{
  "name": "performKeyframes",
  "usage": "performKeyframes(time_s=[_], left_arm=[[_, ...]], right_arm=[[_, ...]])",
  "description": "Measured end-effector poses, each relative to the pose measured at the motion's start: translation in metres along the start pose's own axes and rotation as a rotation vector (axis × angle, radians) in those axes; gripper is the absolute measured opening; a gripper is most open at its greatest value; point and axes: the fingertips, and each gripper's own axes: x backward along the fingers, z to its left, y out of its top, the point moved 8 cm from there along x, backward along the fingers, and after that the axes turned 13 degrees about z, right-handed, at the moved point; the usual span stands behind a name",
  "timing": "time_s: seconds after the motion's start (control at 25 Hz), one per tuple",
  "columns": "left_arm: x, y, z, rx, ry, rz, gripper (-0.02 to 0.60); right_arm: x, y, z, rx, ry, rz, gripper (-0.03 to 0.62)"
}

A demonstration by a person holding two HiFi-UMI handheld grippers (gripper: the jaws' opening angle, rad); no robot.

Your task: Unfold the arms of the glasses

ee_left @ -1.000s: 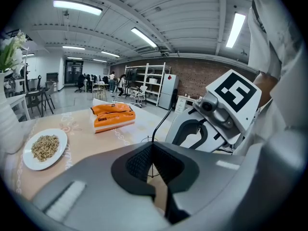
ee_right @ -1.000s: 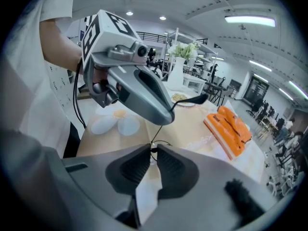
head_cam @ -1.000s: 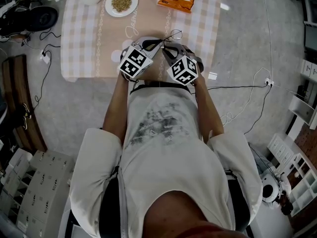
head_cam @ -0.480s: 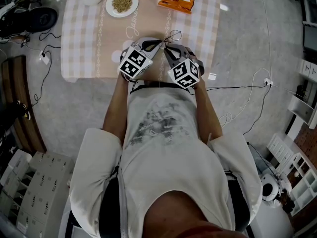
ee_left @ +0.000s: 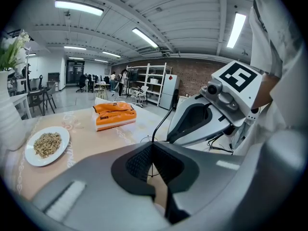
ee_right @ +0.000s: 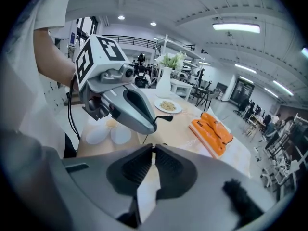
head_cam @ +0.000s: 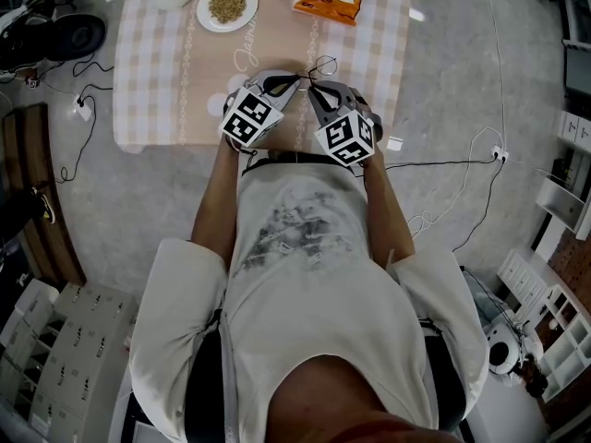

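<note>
R gripper (ee_right: 154, 150) jaws have just been closing, now narrow, pinching a thin wire of the glasses (ee_left: 161, 124); L gripper (ee_left: 152, 146) also nipped on the frame. Prob. both grips set, arm ready to swing out. Glasses hang betw. the tips, over table (head_cam: 166, 81) near edge, centre
</note>
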Motion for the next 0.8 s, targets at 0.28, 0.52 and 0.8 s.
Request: performKeyframes(time_s=[0.28,0.52,0.8], left_arm=[[0.000,-0.001,0.000,0.000,0.007,0.001,0.008],[0.001,0.001,-0.002,-0.003,0.007,0.002,0.008],[0.001,0.001,-0.004,-0.008,0.005,0.005,0.008]], right_arm=[[0.007,0.000,-0.005,-0.019,-0.028,-0.012,0.031],[0.013,-0.002,-0.011,-0.042,-0.048,-0.021,0.029],[0.019,-0.005,-0.015,-0.062,-0.072,-0.029,0.026]])
